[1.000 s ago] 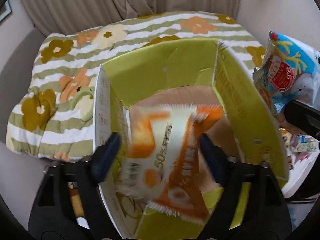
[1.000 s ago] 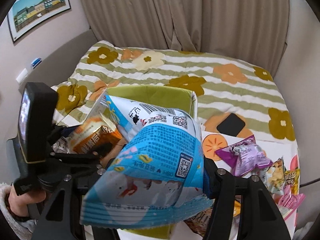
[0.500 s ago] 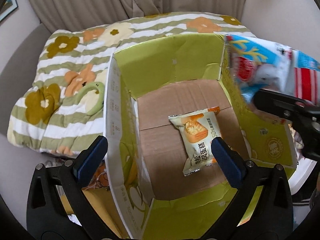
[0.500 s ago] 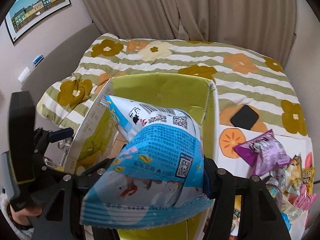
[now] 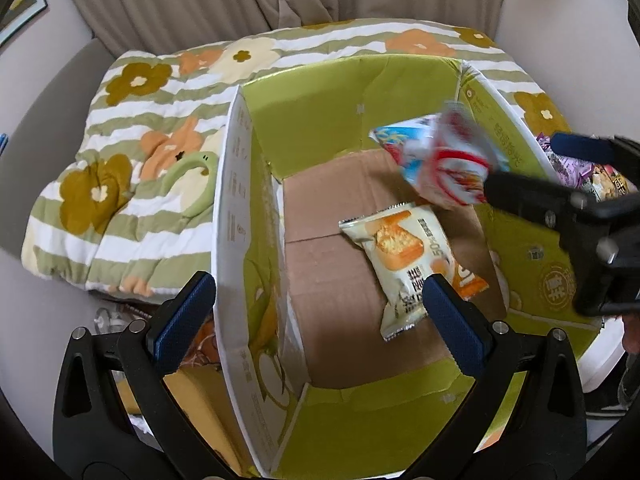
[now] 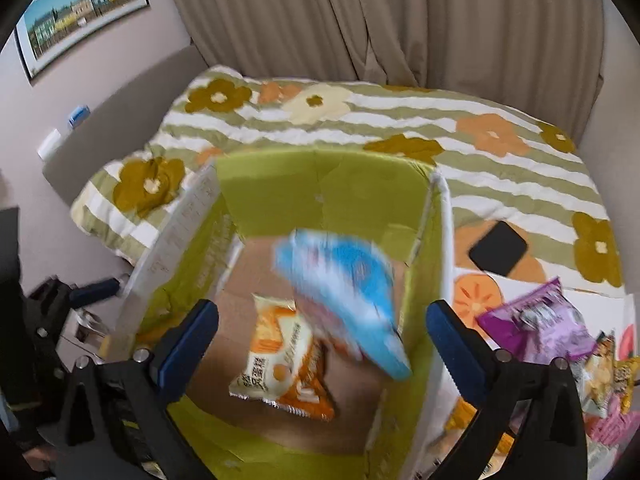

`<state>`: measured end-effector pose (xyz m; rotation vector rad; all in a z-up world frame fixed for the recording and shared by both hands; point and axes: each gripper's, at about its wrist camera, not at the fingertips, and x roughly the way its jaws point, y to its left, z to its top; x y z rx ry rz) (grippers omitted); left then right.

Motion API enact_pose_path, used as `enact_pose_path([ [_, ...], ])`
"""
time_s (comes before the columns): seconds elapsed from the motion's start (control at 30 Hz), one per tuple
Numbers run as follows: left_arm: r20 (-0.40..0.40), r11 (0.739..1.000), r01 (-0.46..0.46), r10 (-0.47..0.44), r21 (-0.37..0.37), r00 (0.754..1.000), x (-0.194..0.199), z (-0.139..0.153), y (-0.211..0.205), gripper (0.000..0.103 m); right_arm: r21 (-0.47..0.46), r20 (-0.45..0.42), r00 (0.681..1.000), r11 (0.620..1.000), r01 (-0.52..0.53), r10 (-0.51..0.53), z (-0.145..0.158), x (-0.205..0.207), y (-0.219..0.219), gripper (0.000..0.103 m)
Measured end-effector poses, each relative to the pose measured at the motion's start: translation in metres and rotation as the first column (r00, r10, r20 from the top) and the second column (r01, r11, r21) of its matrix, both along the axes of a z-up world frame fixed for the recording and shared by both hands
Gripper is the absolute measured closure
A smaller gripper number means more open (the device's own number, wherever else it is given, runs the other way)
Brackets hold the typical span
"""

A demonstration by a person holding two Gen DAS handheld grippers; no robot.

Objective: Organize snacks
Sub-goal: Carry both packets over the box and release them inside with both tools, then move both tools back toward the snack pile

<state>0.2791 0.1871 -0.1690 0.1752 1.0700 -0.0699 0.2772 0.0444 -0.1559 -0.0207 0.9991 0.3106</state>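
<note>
A green cardboard box [image 5: 312, 128] with a brown floor stands open below both grippers; it also shows in the right wrist view [image 6: 320, 184]. An orange and cream cake packet [image 5: 408, 256] lies flat on its floor [image 6: 280, 360]. A blue and white snack bag [image 6: 344, 296] is blurred in mid-air inside the box, free of any finger [image 5: 440, 160]. My left gripper [image 5: 316, 320] is open and empty over the box's near left wall. My right gripper [image 6: 320, 344] is open and empty above the box.
The box rests against a bed with a green striped floral quilt [image 5: 132, 152]. A purple snack bag [image 6: 540, 324] and several more packets [image 6: 608, 376] lie on a white surface to the box's right. A black phone [image 6: 498, 248] lies on the quilt.
My left gripper opened and dropped the orange packet into the box, then drew back. My right gripper moved over the box and opened, and the blue bag is now falling in.
</note>
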Motion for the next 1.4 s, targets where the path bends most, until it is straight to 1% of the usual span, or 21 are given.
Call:
enact_pose_path([
  [0.07, 0.005, 1.0, -0.006, 0.006, 0.007, 1.0, -0.005, 0.002, 0.0, 0.001, -0.006, -0.021, 1.0, 1.0, 0.014, -0.014, -0.002, -0.006, -0.003, 0.0],
  [0.2, 0.02, 1.0, -0.017, 0.017, 0.017, 1.0, -0.017, 0.009, -0.001, 0.001, -0.012, -0.03, 0.999, 1.0, 0.017, -0.018, 0.003, -0.016, -0.007, 0.0],
  [0.33, 0.044, 1.0, -0.028, 0.027, 0.01, 0.999, -0.033, 0.02, 0.002, 0.001, -0.006, 0.012, 1.0, 1.0, 0.014, -0.014, 0.019, -0.032, -0.008, 0.0],
  [0.5, 0.086, 1.0, -0.025, 0.025, -0.001, 0.996, -0.05, 0.038, 0.001, 0.001, 0.015, 0.07, 0.997, 0.999, 0.038, -0.039, 0.04, -0.055, -0.014, 0.0],
  [0.6, 0.123, 1.0, -0.001, 0.004, -0.027, 0.992, -0.061, 0.054, -0.003, 0.001, 0.036, 0.099, 0.993, 0.998, 0.055, -0.058, 0.052, -0.067, -0.019, 0.0],
  [0.7, 0.153, 0.998, 0.028, -0.02, -0.052, 0.988, -0.07, 0.066, -0.009, 0.001, 0.039, 0.122, 0.987, 0.994, 0.1, -0.104, 0.063, -0.082, -0.032, 0.0],
  [0.8, 0.176, 0.996, 0.059, -0.048, -0.06, 0.983, -0.079, 0.076, -0.026, 0.001, 0.027, 0.153, 0.979, 0.99, 0.136, -0.138, 0.072, -0.098, -0.048, 0.0],
  [0.87, 0.187, 0.995, 0.078, -0.064, -0.067, 0.98, -0.086, 0.08, -0.038, 0.001, 0.037, 0.177, 0.972, 0.988, 0.153, -0.157, 0.08, -0.112, -0.066, 0.0],
  [1.0, 0.209, 0.989, 0.117, -0.096, -0.09, 0.973, -0.102, 0.087, -0.068, 0.001, 0.052, 0.216, 0.959, 0.983, 0.175, -0.183, 0.094, -0.139, -0.107, 0.0],
  [1.07, 0.214, 0.985, 0.131, -0.105, -0.111, 0.971, -0.111, 0.089, -0.087, 0.001, 0.044, 0.224, 0.956, 0.982, 0.184, -0.19, 0.096, -0.15, -0.13, 0.0],
  [1.2, 0.193, 0.982, 0.133, -0.106, -0.134, 0.975, -0.124, 0.083, -0.129, 0.001, 0.009, 0.229, 0.952, 0.979, 0.205, -0.201, 0.094, -0.17, -0.174, 0.0],
  [1.4, 0.116, 0.975, 0.129, -0.109, -0.179, 0.987, -0.145, 0.055, -0.199, 0.001, 0.021, 0.184, 0.964, 0.981, 0.193, -0.194, 0.077, -0.198, -0.246, 0.0],
])
